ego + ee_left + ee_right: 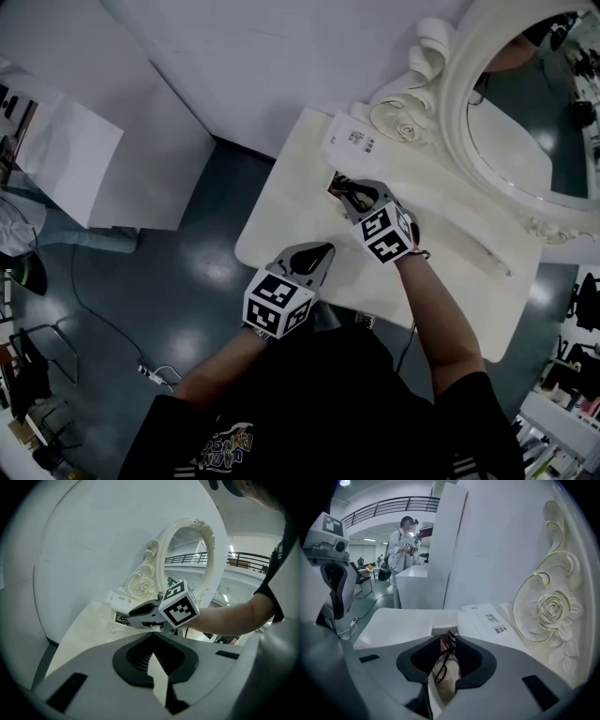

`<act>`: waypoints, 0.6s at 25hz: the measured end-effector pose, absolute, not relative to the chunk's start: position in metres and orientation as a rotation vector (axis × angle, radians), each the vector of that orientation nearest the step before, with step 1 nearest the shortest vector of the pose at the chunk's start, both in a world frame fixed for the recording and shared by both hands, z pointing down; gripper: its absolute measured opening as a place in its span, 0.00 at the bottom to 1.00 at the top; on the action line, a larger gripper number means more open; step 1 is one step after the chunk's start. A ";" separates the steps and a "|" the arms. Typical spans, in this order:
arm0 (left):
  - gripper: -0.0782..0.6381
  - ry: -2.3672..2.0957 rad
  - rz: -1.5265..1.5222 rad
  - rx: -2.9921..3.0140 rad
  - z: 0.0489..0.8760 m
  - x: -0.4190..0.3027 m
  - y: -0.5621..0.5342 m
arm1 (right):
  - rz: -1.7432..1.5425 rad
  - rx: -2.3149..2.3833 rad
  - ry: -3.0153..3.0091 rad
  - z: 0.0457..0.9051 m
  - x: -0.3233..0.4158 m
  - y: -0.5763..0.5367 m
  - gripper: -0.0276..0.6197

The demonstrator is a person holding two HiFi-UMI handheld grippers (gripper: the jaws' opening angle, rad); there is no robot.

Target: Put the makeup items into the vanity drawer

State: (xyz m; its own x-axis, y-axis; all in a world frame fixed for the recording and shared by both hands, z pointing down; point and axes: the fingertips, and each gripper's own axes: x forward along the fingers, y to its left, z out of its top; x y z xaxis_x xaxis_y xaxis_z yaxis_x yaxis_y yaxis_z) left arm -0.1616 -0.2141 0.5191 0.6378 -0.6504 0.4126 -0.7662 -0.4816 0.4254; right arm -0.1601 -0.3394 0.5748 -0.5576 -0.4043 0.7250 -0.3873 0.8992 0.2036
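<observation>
Makeup item [446, 673]: a pale packet with a dark red end and black loops, being pinched between the jaws of the right tool [446, 635]. Hanging with that tool over the back part of the table [281, 211], just short of a printed paper [354, 141]; touching the top or not, impossible to tell. Pointing toward the carved rose [551, 609] at the foot of the mirror [525, 103].

Left tool [153, 633]: pressing its jaws together on nothing, hovering over the near side of the table and aiming at the right tool, close behind it.

Farther out: paper lying against the mirror's base, mirror standing along the table's far edge. Beyond the table, white cabinet [75, 159] standing on the dark floor [216, 216], cable [103, 319] trailing across the floor. In the right gripper view, a person [399, 550] standing well off in the background behind a white counter [412, 585].
</observation>
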 end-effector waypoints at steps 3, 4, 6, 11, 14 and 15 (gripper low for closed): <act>0.12 -1.084 0.265 2.283 0.520 -0.158 -0.215 | -0.018 0.625 -2.236 0.566 -0.151 -0.341 0.20; 0.12 -1.079 0.266 2.286 0.520 -0.157 -0.216 | -0.009 0.638 -2.241 0.564 -0.148 -0.341 0.20; 0.12 -1.068 0.267 2.293 0.519 -0.155 -0.216 | 0.036 0.641 -2.254 0.563 -0.143 -0.336 0.18; 0.12 -1.054 0.271 2.301 0.519 -0.153 -0.217 | 0.132 0.572 -2.221 0.577 -0.142 -0.323 0.10; 0.12 -1.056 0.273 2.302 0.518 -0.155 -0.216 | 0.132 0.571 -2.170 0.585 -0.141 -0.327 0.09; 0.12 -1.058 0.275 2.300 0.519 -0.157 -0.216 | 0.142 0.581 -2.160 0.587 -0.141 -0.329 0.09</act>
State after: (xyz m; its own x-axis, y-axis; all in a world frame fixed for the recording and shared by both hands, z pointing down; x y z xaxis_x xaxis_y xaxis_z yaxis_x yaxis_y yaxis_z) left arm -0.1565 -0.2156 0.5186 0.6633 -0.6254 0.4110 -0.7464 -0.5127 0.4243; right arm -0.1409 -0.3286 0.5868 -0.5125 -0.3554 0.7817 -0.4547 0.8846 0.1040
